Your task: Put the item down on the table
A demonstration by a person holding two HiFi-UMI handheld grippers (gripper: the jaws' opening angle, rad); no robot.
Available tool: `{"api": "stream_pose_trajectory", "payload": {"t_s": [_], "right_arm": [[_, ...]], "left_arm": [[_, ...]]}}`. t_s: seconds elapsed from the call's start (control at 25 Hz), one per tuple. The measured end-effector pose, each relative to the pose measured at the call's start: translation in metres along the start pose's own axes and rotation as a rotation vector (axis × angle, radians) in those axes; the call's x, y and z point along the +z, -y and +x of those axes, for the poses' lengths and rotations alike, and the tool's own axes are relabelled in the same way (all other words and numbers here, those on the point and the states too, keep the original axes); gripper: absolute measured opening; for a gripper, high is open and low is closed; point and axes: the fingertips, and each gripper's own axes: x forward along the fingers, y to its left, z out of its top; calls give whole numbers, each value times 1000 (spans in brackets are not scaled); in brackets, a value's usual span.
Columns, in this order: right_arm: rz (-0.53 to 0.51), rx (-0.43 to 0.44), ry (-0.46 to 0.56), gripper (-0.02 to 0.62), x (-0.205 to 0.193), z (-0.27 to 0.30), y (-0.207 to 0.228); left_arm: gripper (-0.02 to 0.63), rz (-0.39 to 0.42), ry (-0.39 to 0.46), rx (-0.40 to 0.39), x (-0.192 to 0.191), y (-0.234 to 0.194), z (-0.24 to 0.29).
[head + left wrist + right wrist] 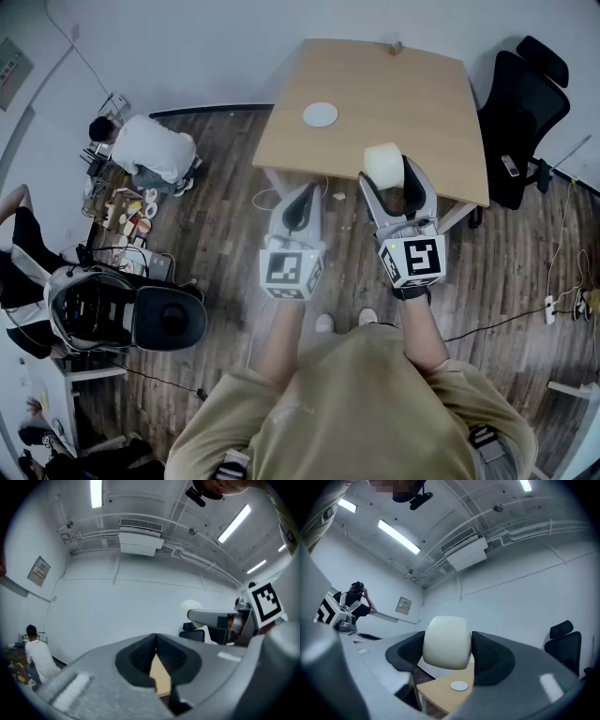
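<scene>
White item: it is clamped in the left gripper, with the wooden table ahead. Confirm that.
Not quite. The white item is clamped in the right gripper, as the right gripper view shows. The left gripper has its jaws together with nothing between them. The rest stands: the wooden table lies ahead.

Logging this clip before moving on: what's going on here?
A person carries a rounded white item clamped in the right hand-held gripper, up in the air near the wooden table's front edge. The left hand-held gripper is shut and empty. A small white disc lies on the table; the item is not yet down.
</scene>
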Motion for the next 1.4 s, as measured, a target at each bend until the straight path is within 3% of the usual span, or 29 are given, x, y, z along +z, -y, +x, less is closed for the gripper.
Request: {"api": "stream_pose_trajectory", "payload": {"t_s": [0.56,0.84,1.12,1.4], "right_arm": [[13,48,-69,316,-33,-31,64],[44,76,-62,316,-34,-35,71],[53,71,-69,316,-47,-29,86],[27,56,-74,316,-58,-2,97]], "left_arm": [[2,44,4,109,4,67,29],[2,46,-29,141,-7,73,28],[2,30,-43,116,-22,82,45],[2,-2,-36,95,-32,63,77]]}}
